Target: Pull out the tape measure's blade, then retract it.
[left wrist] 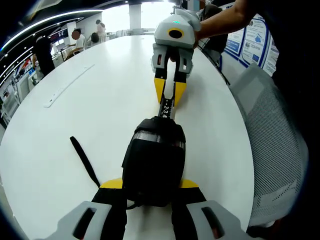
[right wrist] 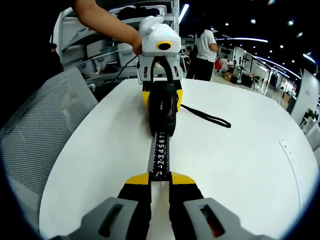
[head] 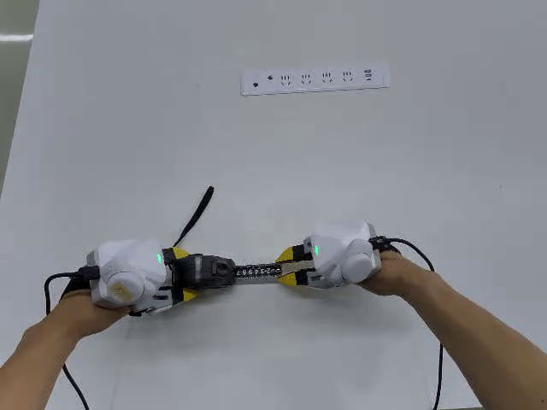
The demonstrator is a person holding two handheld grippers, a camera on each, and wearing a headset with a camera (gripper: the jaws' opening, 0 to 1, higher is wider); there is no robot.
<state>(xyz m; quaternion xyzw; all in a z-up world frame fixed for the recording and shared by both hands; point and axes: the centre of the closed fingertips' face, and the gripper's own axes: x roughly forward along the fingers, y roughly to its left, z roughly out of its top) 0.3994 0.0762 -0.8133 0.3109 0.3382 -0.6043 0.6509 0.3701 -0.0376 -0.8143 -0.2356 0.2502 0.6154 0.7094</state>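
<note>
Clamping the hard tape measure [head: 205, 271] in the left gripper [head: 182, 273] at six o'clock on the surface [head: 256, 162], we pinch its thin, probably springy blade [head: 256, 272] by the tip with the right gripper [head: 289, 266].

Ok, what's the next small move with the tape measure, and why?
Probably draw the right gripper further from the left gripper: it pinches the tip of the numbered black blade, the left clamps the black plastic tape measure case, and only a short length is out.
</note>
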